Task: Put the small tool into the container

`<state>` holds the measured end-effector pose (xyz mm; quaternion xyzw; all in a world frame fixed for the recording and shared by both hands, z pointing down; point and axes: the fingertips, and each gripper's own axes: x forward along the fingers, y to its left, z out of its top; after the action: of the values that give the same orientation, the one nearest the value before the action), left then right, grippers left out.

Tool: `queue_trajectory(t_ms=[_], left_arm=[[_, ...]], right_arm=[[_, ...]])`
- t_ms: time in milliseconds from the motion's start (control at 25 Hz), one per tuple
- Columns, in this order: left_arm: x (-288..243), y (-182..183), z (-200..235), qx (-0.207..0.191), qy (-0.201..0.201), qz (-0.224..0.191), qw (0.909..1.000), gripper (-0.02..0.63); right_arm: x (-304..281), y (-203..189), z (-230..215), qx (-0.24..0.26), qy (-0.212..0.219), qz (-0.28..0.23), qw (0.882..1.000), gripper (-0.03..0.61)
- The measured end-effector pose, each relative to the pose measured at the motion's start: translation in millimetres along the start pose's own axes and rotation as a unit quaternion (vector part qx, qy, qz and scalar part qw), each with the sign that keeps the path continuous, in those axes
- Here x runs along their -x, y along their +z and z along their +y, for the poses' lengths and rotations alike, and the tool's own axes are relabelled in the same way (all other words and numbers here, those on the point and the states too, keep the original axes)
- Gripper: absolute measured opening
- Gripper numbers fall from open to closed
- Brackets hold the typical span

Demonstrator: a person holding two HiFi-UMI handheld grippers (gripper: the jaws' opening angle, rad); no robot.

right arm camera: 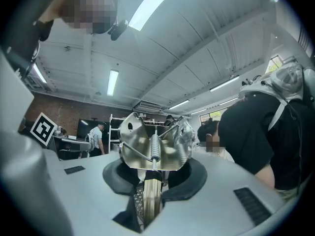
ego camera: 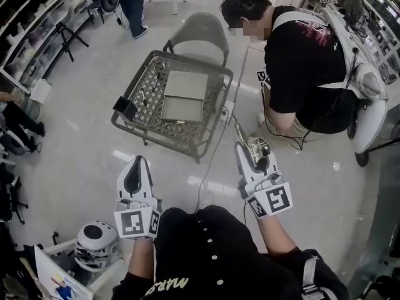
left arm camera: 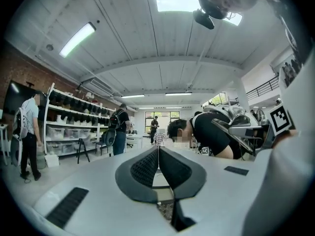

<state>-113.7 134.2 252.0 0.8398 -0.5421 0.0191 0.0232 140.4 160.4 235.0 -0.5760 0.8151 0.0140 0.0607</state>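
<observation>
Two grippers hovering near: right gripper clamping shiny steel spring-loaded small tool by handle, left gripper pressing jaws together, holding nothing. Tool looking rigid, weighty, slick; handle seeming safest hold. Flat grey rectangular container lying far, on grey lattice-metal tabletop.

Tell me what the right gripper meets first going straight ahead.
Probably the right edge of the lattice table: the right gripper, shut on the metal tool, aims there in the head view. It may be held higher and pass over; depth unclear.
</observation>
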Motion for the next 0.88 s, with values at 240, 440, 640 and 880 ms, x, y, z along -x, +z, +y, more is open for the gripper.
queue_trajectory(t_ms=[240,440,640,880], left_arm=[[-4,-6,-1,0.002,0.012,0.010,0.9999,0.029],[-19,-18,4,0.006,0.011,0.016,0.9998,0.029],[-53,-18,15,0.009,0.000,0.011,0.9999,0.029],[-105,-7,37,0.007,-0.011,-0.001,0.9999,0.029]], right_arm=[[-10,-6,-11,-0.007,0.009,0.005,1.000,0.110],[-25,-17,-17,-0.007,0.012,0.008,1.000,0.110],[-52,-18,-29,0.000,0.005,0.005,1.000,0.110],[-98,-17,-45,0.010,-0.003,0.002,1.000,0.110]])
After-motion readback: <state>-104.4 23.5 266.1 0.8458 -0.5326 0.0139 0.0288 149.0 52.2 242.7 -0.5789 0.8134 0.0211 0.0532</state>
